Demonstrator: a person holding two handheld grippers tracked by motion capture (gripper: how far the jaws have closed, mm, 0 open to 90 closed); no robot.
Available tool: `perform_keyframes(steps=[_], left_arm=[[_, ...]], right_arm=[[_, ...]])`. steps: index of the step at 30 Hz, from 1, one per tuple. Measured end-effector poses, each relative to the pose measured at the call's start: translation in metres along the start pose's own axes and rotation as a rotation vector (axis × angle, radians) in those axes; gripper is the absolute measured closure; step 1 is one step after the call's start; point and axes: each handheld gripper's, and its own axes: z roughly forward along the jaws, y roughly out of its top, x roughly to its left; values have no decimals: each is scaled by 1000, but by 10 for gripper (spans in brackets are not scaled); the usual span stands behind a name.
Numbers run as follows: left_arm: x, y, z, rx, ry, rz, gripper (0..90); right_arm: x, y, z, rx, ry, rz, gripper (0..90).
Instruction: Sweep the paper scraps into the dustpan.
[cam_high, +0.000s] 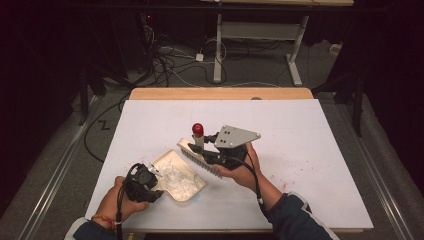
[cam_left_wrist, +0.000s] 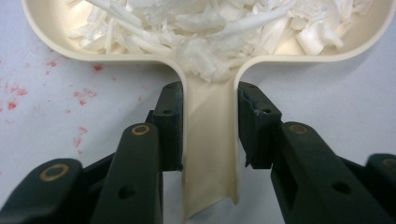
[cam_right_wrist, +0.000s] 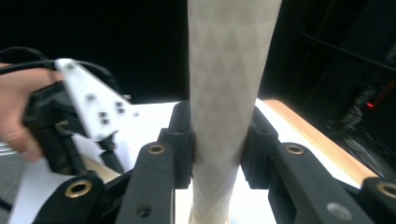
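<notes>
A cream dustpan (cam_high: 172, 162) lies on the white table cover, loaded with white shreds (cam_high: 180, 182). My left gripper (cam_high: 156, 179) is shut on its handle at the near-left. In the left gripper view both jaws press the sides of the dustpan handle (cam_left_wrist: 208, 149), and the shreds (cam_left_wrist: 210, 28) pile up in the pan ahead. A brush (cam_high: 199, 159) with a red-capped handle (cam_high: 198, 129) hangs tilted just above the pan's far rim. My right gripper (cam_high: 202, 145) is shut on that handle. The right gripper view has the pale brush handle (cam_right_wrist: 229, 70) clamped between the jaws.
The white cover (cam_high: 310, 140) carries faint red smears (cam_high: 295, 176) at the right and reddish specks (cam_left_wrist: 18, 93) beside the pan. A wooden table edge (cam_high: 220, 93) runs along the back. Behind it are floor cables (cam_high: 170, 60) and desk legs (cam_high: 295, 55).
</notes>
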Motion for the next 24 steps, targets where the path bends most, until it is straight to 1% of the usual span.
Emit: perform_keyframes(steps=[3, 6, 8, 9, 12, 14, 17, 21, 22, 24], left_arm=[[0, 0, 0, 2, 3, 2, 627], [-1, 0, 0, 4, 4, -2, 626], [-1, 1, 1, 5, 5, -2, 627], [-1, 1, 0, 6, 5, -2, 626], [-2, 1, 0, 8, 6, -1, 626], [-2, 1, 0, 8, 5, 0, 626], [-2, 0, 0, 8, 3, 0, 627], [-1, 0, 0, 8, 1, 0, 627], [-1, 0, 0, 8, 0, 0, 627], [-1, 0, 0, 9, 0, 1, 627]], right_arm=[[0, -7, 4, 72, -15, 2, 700], [4, -16, 11, 148, -21, -13, 701], [7, -19, 12, 157, 0, -10, 701], [9, -19, 12, 154, 14, -3, 701], [18, -18, 13, 154, 69, -18, 700], [21, -16, 12, 143, 96, -20, 701], [19, -10, 5, 93, 124, 4, 701], [16, 2, -7, 44, 103, -5, 701], [15, 5, -9, 35, 105, -4, 700], [14, 9, -13, 25, 88, -6, 701]])
